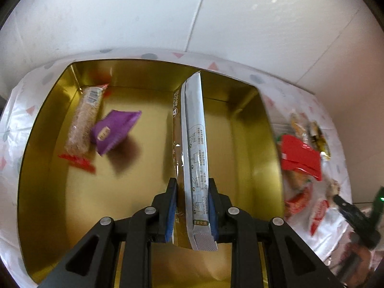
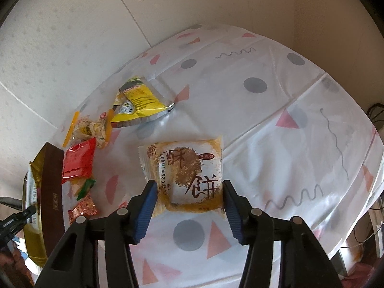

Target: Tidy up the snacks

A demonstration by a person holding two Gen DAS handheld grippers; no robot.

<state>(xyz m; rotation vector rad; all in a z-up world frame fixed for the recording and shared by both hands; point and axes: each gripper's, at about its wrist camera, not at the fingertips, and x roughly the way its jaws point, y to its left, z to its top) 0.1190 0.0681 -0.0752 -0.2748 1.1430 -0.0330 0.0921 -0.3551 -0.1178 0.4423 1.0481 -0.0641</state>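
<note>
My left gripper point(image 1: 193, 206) is shut on a long silver-and-gold packet point(image 1: 194, 129), which stands on edge above the open gold tin point(image 1: 254, 144). Inside the tin, at its left, lie a long grain bar with red ends point(image 1: 82, 124) and a purple packet point(image 1: 112, 129). In the right wrist view my right gripper point(image 2: 189, 199) straddles a square orange-and-white pastry packet point(image 2: 189, 170) lying on the tablecloth. Its blue pads point(image 2: 147, 206) touch the packet's left and right sides.
Loose snacks lie between the two grippers: a red packet point(image 2: 78, 162), a yellow packet point(image 2: 139, 103), a clear bag of crackers point(image 2: 90, 129) and small red sweets point(image 2: 84, 210). The tin's brown outer wall point(image 2: 51, 187) stands at the left. The patterned cloth point(image 2: 276, 120) spreads to the right.
</note>
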